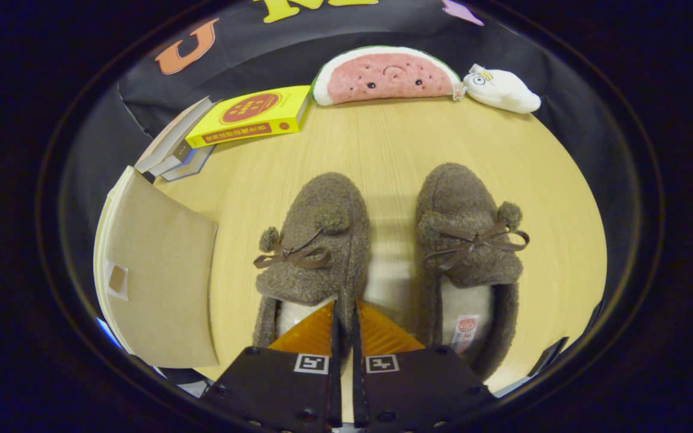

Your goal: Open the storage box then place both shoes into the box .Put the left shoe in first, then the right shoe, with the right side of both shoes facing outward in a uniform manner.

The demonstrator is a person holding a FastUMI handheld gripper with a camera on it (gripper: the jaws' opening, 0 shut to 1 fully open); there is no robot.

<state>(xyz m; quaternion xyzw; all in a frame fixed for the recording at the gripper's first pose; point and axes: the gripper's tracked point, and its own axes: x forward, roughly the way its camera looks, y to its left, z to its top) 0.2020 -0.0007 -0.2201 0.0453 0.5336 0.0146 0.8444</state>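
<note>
Two shoes [382,252] point toes away; tool [344,319] pinches left shoe's [313,246] collar

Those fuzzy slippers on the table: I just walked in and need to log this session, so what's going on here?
A person's handheld gripper has its fingers closed on the inner side wall of the left shoe, apparently gripping it. The right shoe sits beside it on the wooden table, untouched. A cardboard panel, perhaps the storage box's flap, lies to the left. Neither shoe is in a box yet.

Staged booth, not a real home: black cloth wall [322,66] backs a pale wood table [382,144]. Plush toys [388,75] and stacked books [244,117] line the table's far edge.
</note>
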